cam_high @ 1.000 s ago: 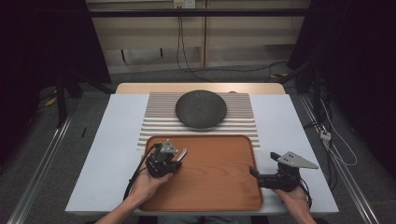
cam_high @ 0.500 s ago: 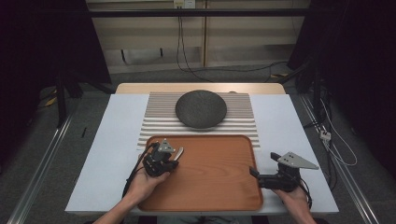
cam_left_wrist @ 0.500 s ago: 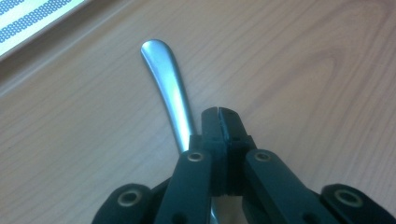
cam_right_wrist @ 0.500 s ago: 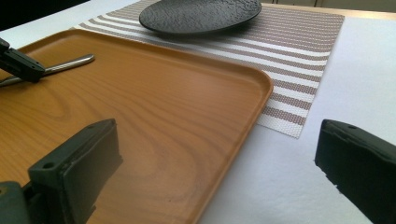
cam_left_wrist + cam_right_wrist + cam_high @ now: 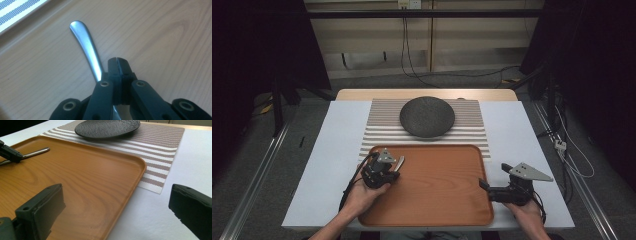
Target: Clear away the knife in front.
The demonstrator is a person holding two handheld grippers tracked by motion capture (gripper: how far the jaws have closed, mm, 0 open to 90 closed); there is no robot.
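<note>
A metal utensil handle [image 5: 85, 42] lies on the wooden tray [image 5: 437, 200] near its far-left corner, also seen in the right gripper view [image 5: 37, 151]. My left gripper [image 5: 117, 61] sits over it in the high view [image 5: 392, 171], its black jaws pressed flat together. The handle runs along their left side and passes underneath, and I see nothing between the pads. My right gripper [image 5: 115, 202] is low at the tray's right edge [image 5: 483, 186], with its jaws wide apart and empty, straddling the tray rim [image 5: 140, 170].
A dark round plate [image 5: 427, 116] rests on a striped placemat [image 5: 377, 131] beyond the tray, on a white tabletop [image 5: 332, 165]. Cables trail from both grippers toward the table's near edge. Rails and loose cables lie on the floor either side.
The left hand has crept slightly toward the near side over the utensil; the right hand, tray and plate have not moved.
</note>
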